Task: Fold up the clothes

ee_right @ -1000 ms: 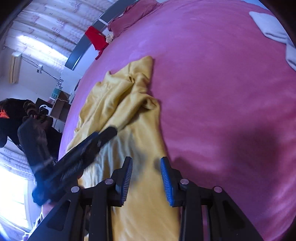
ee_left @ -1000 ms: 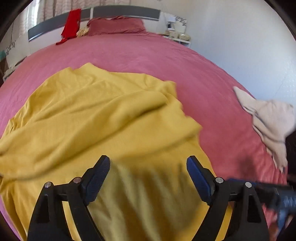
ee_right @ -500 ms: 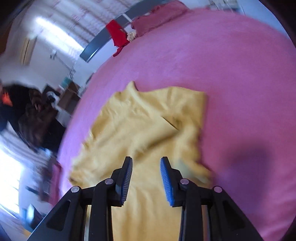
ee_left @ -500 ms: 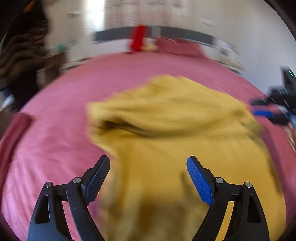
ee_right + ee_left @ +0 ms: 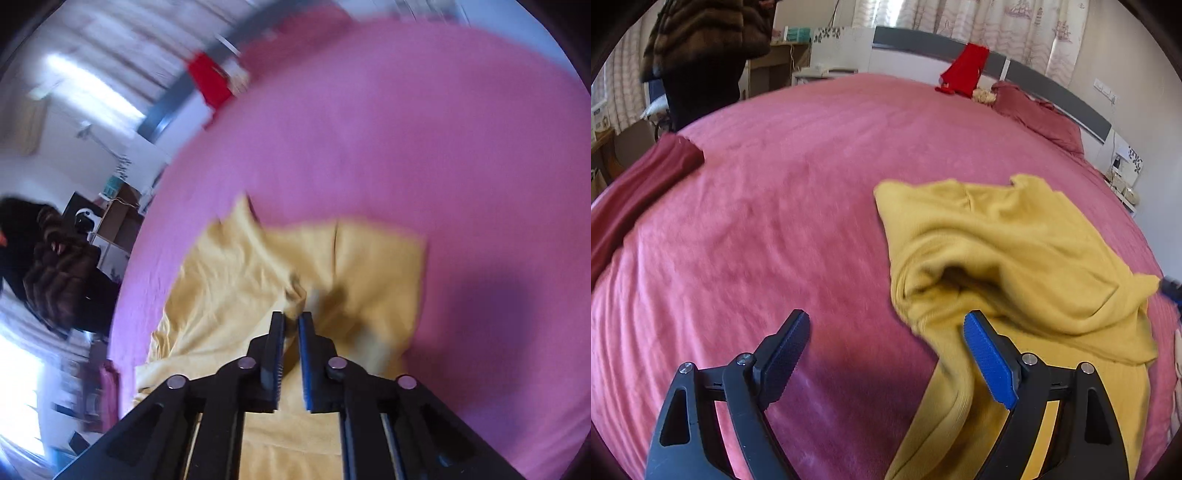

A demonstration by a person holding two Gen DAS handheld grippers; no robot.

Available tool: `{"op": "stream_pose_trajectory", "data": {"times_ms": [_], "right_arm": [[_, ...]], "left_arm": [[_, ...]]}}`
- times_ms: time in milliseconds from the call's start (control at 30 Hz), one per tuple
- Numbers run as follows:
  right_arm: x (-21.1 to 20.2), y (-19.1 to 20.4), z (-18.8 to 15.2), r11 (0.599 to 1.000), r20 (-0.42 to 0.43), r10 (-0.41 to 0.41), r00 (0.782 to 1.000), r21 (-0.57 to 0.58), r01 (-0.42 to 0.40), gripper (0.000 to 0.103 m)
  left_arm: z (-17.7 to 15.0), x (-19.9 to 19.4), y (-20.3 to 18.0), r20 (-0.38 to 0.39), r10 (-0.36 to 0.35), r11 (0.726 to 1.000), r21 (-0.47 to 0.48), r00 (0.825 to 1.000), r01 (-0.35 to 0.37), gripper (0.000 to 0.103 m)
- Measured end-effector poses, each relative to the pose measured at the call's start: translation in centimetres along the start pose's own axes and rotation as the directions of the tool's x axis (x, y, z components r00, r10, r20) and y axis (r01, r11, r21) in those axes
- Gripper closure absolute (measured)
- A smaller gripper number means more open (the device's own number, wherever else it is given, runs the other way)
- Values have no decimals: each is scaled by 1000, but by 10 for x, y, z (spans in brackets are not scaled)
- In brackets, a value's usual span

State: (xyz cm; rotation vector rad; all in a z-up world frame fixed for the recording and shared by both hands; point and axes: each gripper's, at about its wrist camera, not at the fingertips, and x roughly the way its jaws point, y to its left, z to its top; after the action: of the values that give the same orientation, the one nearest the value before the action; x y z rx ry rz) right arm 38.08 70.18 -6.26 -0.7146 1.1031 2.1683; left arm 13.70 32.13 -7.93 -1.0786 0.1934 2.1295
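Pink bed (image 5: 775, 206): right gripper (image 5: 291, 325) pinches yellow garment (image 5: 240, 280); left gripper (image 5: 886, 343) gapes.

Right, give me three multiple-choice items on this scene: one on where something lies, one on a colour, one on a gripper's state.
1. Where does the red cloth hang?
A. on the headboard
B. on the yellow garment
C. in the left gripper

2. What colour is the garment being folded?
A. white
B. yellow
C. green

3. How does the left gripper stand?
A. clamped on the pillow
C. open, with nothing gripped
B. shut on the garment

Key: 1 A, it drapes over the headboard at the far end of the bed. 2 B, mustard-yellow fabric lies on the pink cover. 3 C, its fingers stand wide apart above the cover.
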Motion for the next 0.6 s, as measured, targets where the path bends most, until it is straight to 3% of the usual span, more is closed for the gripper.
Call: {"op": "stream_pose_trajectory", "data": {"times_ms": [67, 167, 233, 300, 333, 433, 567, 600], "right_arm": [[-16, -4, 2, 998, 45, -39, 998, -49, 41, 96], [-18, -28, -2, 998, 7, -54, 998, -39, 55, 95], [-8, -39, -12, 998, -59, 39, 998, 46, -36, 86], [6, -42, -16, 992, -98, 74, 992, 113, -63, 76], [13, -43, -17, 987, -116, 89, 989, 145, -72, 76], [33, -38, -6, 990, -156, -9, 988, 139, 31, 74], [60, -30, -4, 989, -220, 40, 975, 150, -7, 74], [62, -25, -4, 994, -223, 22, 975, 114, 3, 80]], "left_arm": [[-5, -2, -1, 8, 9, 1000, 10, 1000, -9, 16], [-8, -4, -2, 14, 17, 1000, 18, 1000, -17, 16], [-8, -4, -2, 15, 29, 1000, 9, 999, -29, 16], [-11, -6, -3, 16, 27, 1000, -9, 1000, -27, 16], [-14, -8, -5, 16, 16, 1000, -17, 1000, -15, 16], [-24, -12, -10, 21, 3, 1000, -2, 1000, -3, 16], [-37, -12, -14, 29, 17, 999, 44, 999, -18, 16], [-37, -12, -13, 30, 12, 999, 39, 999, -14, 16]]}}
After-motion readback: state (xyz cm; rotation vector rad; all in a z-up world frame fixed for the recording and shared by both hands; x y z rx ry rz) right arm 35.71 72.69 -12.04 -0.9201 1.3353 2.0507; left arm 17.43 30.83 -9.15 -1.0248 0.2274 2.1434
